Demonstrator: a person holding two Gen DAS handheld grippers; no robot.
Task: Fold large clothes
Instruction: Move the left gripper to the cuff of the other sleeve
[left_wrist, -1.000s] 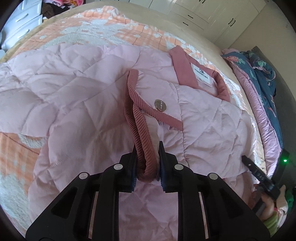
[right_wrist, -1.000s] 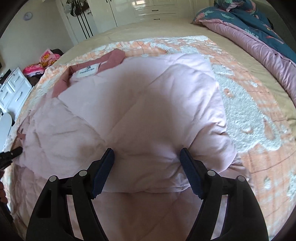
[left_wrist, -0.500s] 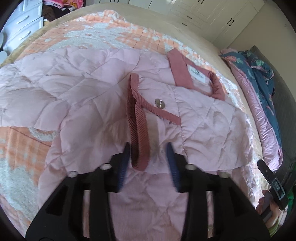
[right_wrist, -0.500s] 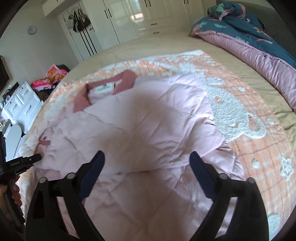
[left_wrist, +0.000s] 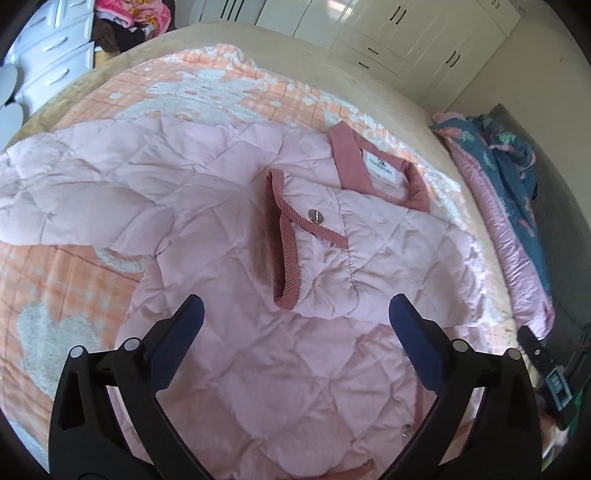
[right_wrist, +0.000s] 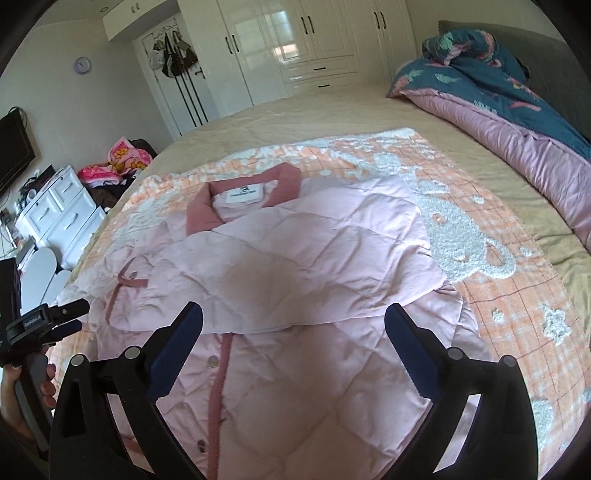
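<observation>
A pink quilted jacket (left_wrist: 229, 354) lies front-up on the bed, with a dark pink collar (left_wrist: 347, 158) and white label. One sleeve with a ribbed dark pink cuff (left_wrist: 286, 258) is folded across its chest. My left gripper (left_wrist: 295, 317) is open and empty, above the jacket just short of the cuff. In the right wrist view the jacket (right_wrist: 306, 369) shows its other sleeve (right_wrist: 332, 258) folded across the chest, and its collar (right_wrist: 207, 214). My right gripper (right_wrist: 293, 321) is open and empty above the folded sleeve's lower edge. The left gripper (right_wrist: 66, 317) shows at far left.
The jacket rests on an orange-and-white blanket (right_wrist: 517, 295) over a beige bed. A rolled blue and pink duvet (right_wrist: 517, 122) lies along the far right side. White drawers (right_wrist: 59, 214) and a clothes pile (right_wrist: 114, 166) stand at left. White wardrobes (right_wrist: 295, 48) line the back wall.
My left gripper has opened, let go of the ribbed cuff and pulled back; the sleeve now lies on the chest. My right gripper, open throughout, has also lifted back from the other sleeve.
</observation>
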